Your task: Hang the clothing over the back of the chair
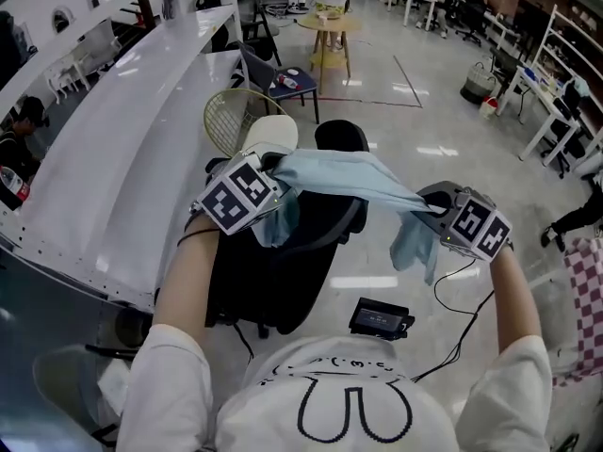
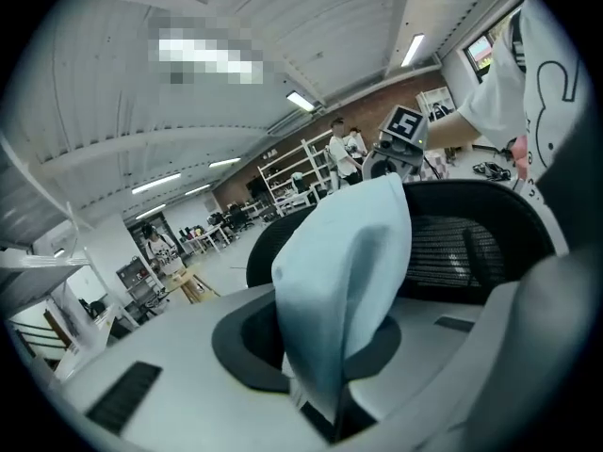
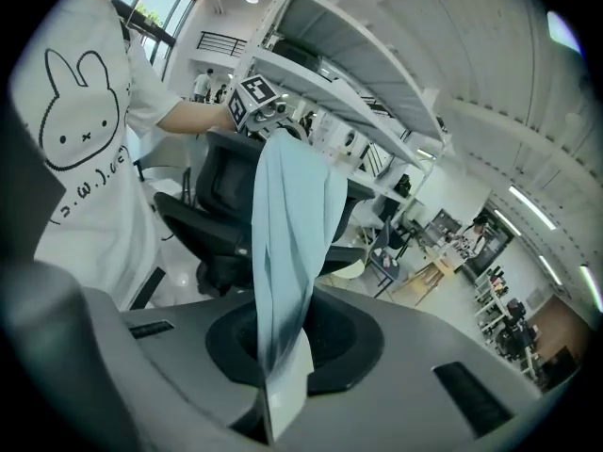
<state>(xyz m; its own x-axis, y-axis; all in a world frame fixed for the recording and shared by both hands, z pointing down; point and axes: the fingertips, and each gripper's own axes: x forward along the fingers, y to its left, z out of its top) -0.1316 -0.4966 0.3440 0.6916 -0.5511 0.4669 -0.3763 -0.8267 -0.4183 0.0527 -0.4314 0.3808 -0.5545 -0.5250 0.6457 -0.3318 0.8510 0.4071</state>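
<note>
A light blue garment (image 1: 349, 182) is stretched between my two grippers, just above the back of a black office chair (image 1: 316, 229). The left gripper (image 1: 279, 173) is shut on the garment's left end, and a loose fold hangs below it. On the other end the right gripper (image 1: 434, 205) is shut too, with another fold drooping beside it. In the left gripper view the cloth (image 2: 353, 271) rises out of the narrow gap between the jaws (image 2: 325, 411), with the chair's mesh back (image 2: 471, 243) behind it. The right gripper view shows the cloth (image 3: 287, 243) pinched in its jaws (image 3: 273, 412), in front of the chair (image 3: 221, 196).
A long white curved counter (image 1: 122, 158) runs along the left, close to the chair. A black device (image 1: 380, 318) with a cable lies on the floor at the right of the chair. Beyond the chair stand a round wire frame (image 1: 231, 116), a blue seat (image 1: 283, 83) and a round wooden table (image 1: 330, 26).
</note>
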